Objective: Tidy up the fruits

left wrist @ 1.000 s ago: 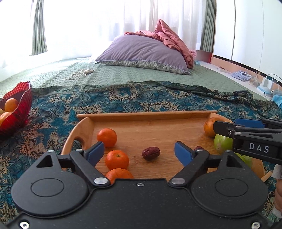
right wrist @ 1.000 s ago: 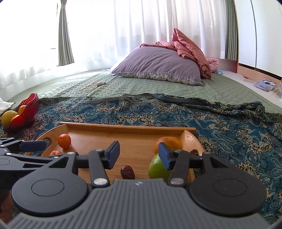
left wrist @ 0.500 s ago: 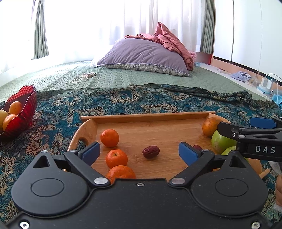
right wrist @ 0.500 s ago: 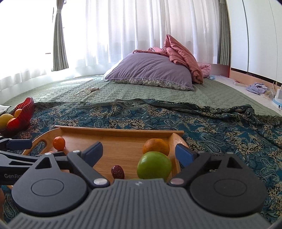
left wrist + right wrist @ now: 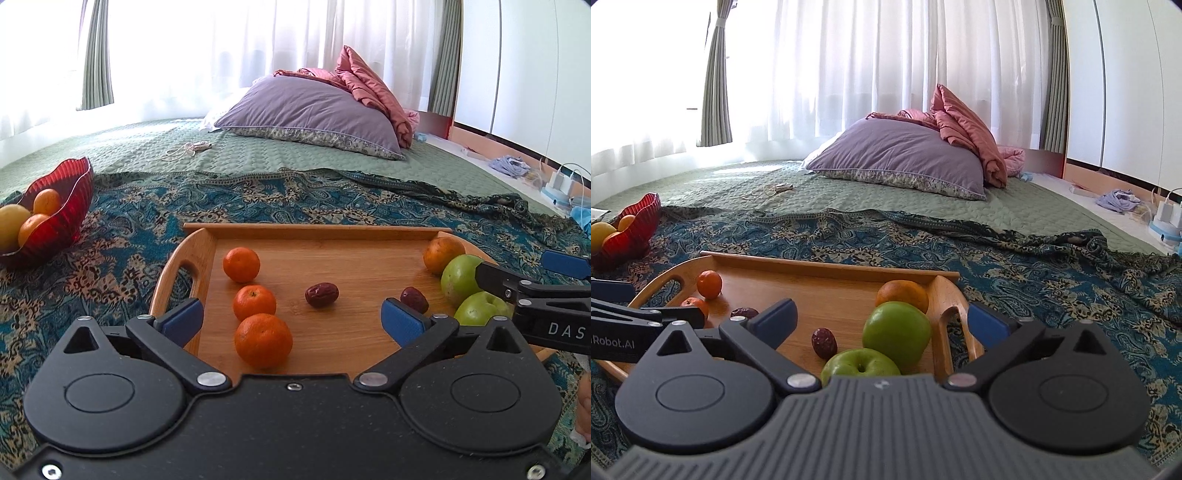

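A wooden tray (image 5: 332, 230) (image 5: 827, 263) lies on the patterned blanket. On it are three small oranges (image 5: 263, 340) at the left, two red dates (image 5: 321, 294) (image 5: 824, 342), a larger orange (image 5: 438, 250) (image 5: 902, 294) and two green apples (image 5: 460, 277) (image 5: 896, 330) at the right. My left gripper (image 5: 291, 319) is open and empty above the tray's near left. My right gripper (image 5: 882, 317) is open and empty, above the apples (image 5: 860, 365).
A red glass bowl (image 5: 62, 218) (image 5: 635, 225) with oranges and a yellow fruit stands to the far left on the blanket. A purple pillow (image 5: 310, 114) and pink bedding lie at the far end of the bed. Chargers and clothes lie on the floor at right.
Both grippers have pulled back and risen. The right gripper opened wide, and the green apple that sat between its fingers now rests on the tray.
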A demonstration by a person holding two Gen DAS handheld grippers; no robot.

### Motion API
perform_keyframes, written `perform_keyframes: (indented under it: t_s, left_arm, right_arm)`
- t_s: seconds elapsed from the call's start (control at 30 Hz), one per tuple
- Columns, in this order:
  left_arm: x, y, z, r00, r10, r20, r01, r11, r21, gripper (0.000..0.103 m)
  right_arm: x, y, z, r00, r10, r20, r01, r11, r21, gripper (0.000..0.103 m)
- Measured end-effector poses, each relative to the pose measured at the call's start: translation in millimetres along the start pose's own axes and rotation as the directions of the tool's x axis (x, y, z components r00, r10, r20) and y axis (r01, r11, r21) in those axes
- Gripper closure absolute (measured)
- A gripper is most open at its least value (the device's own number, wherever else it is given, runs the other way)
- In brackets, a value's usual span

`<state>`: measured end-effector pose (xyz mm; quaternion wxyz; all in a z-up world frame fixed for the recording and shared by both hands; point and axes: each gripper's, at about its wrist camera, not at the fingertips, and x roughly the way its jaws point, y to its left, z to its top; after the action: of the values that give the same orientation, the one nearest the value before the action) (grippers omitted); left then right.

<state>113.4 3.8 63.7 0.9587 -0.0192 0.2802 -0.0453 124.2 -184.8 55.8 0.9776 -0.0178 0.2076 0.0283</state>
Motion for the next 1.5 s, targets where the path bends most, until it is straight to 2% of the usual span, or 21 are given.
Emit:
perform_keyframes:
  t_s: [0.27, 0.57, 1.07, 1.5]
  left_arm:
    - [-16.8, 3.7, -18.1, 1.0, 0.018, 0.0, -0.018, 1.0, -0.023, 0.0]
    - [-30.1, -2.4, -38.0, 0.999, 0.031, -0.007, -0.031, 0.999, 0.017, 0.0]
    - [-33.6, -0.8, -69.1, 0.997, 0.059, -0.056, -0.058, 0.998, 0.018, 0.0]
    - [-28.5, -0.2, -87.8, 0.992, 0.087, -0.093, -0.085, 0.996, 0.027, 0.0]
  right_arm:
    - [-21.4, -4.0, -14.0, 0.999, 0.007, 0.052, -0.008, 1.0, 0.016, 0.0]
    - [-36.6, -4.1, -34.4, 0.999, 0.011, 0.044, -0.012, 1.0, 0.014, 0.0]
    - [-39.7, -1.4, -59.7, 1.0, -0.003, -0.015, 0.003, 1.0, 0.016, 0.0]
    - [-38.9, 1.9, -78.7, 0.998, 0.019, -0.065, -0.019, 1.0, 0.008, 0.0]
